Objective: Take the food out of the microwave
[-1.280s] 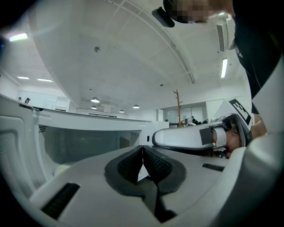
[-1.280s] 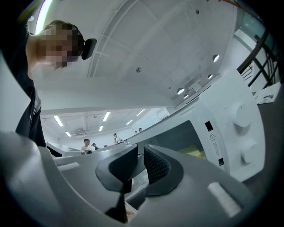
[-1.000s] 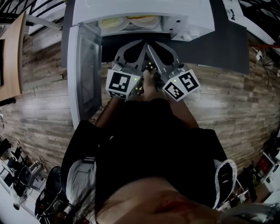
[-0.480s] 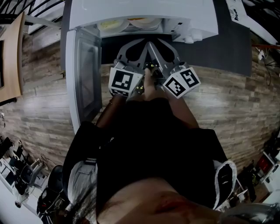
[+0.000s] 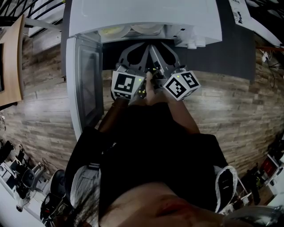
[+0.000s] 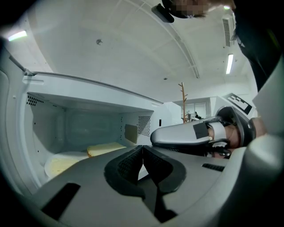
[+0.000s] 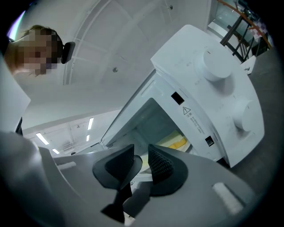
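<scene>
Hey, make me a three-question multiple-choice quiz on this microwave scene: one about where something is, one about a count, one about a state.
1. Where is the yellow food relative to the microwave?
A) on top of it
B) inside it
C) in a bowl underneath it

2. How many round knobs does its control panel carry?
A) two
B) three
C) five

3. How does its door stand?
A) shut
B) taken off
C) swung open

Answers:
1 B: the left gripper view shows the food lying in the cavity.
2 A: the right gripper view shows two knobs on the panel, one beyond the other.
3 C: the head view shows the door swung out to the side, leaving the cavity exposed.
</scene>
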`<control>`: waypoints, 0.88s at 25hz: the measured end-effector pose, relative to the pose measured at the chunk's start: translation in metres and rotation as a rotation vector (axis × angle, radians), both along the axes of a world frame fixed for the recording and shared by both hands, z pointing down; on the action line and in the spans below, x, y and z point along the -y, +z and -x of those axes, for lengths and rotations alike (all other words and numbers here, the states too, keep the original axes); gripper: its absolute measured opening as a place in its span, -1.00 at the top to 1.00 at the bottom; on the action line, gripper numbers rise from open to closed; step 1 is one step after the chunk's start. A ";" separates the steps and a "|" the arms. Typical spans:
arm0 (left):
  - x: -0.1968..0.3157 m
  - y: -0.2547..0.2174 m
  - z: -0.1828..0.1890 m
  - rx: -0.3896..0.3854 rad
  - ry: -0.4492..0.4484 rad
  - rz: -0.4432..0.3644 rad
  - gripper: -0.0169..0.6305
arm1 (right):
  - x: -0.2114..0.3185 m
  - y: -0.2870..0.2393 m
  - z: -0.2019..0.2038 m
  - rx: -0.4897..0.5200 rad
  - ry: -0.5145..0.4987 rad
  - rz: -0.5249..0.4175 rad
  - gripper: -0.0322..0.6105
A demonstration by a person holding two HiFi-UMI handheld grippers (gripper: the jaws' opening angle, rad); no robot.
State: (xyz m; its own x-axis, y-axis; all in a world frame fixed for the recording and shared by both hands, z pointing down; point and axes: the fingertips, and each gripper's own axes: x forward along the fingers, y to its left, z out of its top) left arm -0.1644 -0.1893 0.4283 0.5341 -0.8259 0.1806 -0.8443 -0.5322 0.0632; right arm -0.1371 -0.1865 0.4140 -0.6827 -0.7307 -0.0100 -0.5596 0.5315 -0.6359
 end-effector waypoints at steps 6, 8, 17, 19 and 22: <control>0.006 0.006 -0.004 0.003 0.005 0.008 0.93 | 0.010 0.008 -0.004 0.011 0.048 0.055 0.63; 0.009 0.009 -0.004 0.004 0.003 0.014 0.92 | 0.013 0.011 -0.004 0.012 0.054 0.065 0.62; 0.022 0.022 0.002 0.010 -0.020 0.044 0.93 | 0.028 0.029 -0.008 0.031 0.109 0.139 0.56; 0.025 0.024 0.004 0.015 -0.024 0.048 0.93 | 0.032 0.035 -0.009 0.038 0.126 0.167 0.53; 0.027 0.027 0.006 0.021 -0.029 0.055 0.93 | 0.038 0.045 -0.014 0.060 0.161 0.212 0.53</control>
State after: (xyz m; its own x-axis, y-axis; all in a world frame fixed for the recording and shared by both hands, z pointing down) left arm -0.1706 -0.2166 0.4558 0.5057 -0.8296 0.2368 -0.8608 -0.5035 0.0741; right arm -0.1235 -0.2247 0.4586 -0.5607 -0.8196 0.1178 -0.5836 0.2903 -0.7584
